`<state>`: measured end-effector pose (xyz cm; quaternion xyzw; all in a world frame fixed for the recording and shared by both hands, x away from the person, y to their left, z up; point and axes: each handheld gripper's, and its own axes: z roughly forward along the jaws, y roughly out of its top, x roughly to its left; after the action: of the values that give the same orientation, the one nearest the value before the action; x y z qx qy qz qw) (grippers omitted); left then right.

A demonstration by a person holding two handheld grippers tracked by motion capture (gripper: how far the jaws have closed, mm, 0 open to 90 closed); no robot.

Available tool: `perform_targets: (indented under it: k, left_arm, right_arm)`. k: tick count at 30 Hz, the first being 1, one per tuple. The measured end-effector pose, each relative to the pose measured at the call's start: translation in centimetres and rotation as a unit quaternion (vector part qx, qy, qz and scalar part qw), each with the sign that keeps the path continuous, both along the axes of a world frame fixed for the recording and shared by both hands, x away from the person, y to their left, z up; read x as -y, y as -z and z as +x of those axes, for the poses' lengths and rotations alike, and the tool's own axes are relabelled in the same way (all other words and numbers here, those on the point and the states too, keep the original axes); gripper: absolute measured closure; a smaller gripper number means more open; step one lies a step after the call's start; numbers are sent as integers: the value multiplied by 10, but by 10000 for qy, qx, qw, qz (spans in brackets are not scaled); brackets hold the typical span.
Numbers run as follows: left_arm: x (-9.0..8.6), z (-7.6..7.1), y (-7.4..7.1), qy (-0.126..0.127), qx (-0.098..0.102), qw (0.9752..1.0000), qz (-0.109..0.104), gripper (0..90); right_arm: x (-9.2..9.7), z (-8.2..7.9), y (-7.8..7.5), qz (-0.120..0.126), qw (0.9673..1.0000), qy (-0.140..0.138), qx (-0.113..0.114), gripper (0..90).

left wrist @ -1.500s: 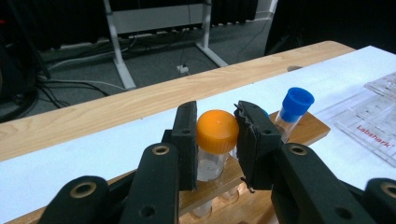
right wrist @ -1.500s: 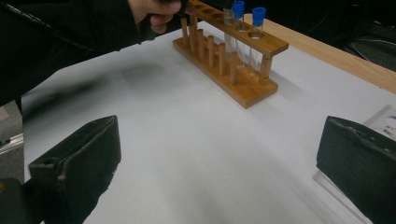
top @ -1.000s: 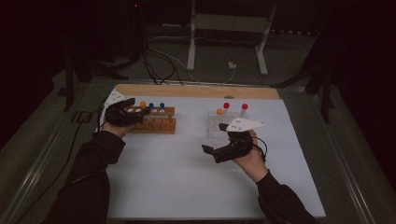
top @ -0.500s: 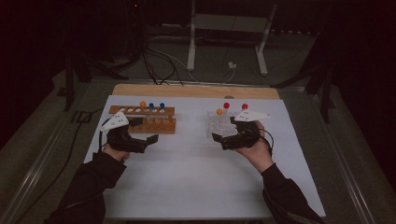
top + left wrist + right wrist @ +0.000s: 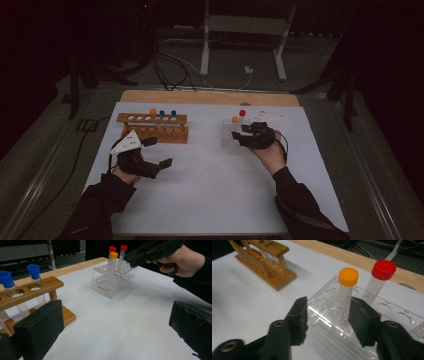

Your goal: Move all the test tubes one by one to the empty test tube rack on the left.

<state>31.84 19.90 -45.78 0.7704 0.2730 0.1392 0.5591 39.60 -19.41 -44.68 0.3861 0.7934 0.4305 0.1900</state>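
Note:
A clear plastic rack (image 5: 392, 315) holds an orange-capped tube (image 5: 345, 297) and a red-capped tube (image 5: 379, 282). My right gripper (image 5: 328, 315) reaches into the rack's near corner with the orange-capped tube between its jaws. The jaws have just been closing; the right one is beside the tube, while a gap remains at the left one. In the high view the right gripper (image 5: 241, 136) is at the clear rack (image 5: 226, 142). My left gripper (image 5: 159, 152) hovers open and empty in front of the wooden rack (image 5: 155, 131), its jaws having just widened.
The wooden rack (image 5: 30, 291) holds two blue-capped tubes (image 5: 33, 270) and, in the high view, an orange-capped one (image 5: 153, 112). White paper (image 5: 215, 190) covers the table, with a wooden strip (image 5: 210, 97) along its far edge. Stand legs and cables lie beyond.
My left hand has drawn back from the wooden rack toward the near side. My right hand has moved forward to the clear rack, and its jaws have narrowed around the orange-capped tube.

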Motion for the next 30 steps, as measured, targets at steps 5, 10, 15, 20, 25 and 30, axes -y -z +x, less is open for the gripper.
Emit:
perform_targets:
  k: [5,10,15,20,25,30]
  left_arm:
    - [2,-2,0,11,74,10000,23,6]
    - [3,-3,1,38,70,10000,26,6]
    - [3,-2,2,66,36,10000,4,6]
    - [4,-2,3,89,18,10000,25,6]
    - [5,-2,3,103,37,9999,41,6]
    - [8,-1,5,112,2,9999,62,6]
  right_arm:
    - [-3,11,4,-113,9998,153,-31,576]
    - [-6,22,9,-150,9994,286,-155,602]
    - [-8,28,12,-148,9991,334,-218,638]
    - [-11,33,14,-198,9988,383,-235,687]
    - [-14,36,17,-221,9986,401,-254,717]
    - [-15,38,17,-289,9982,463,-228,753]
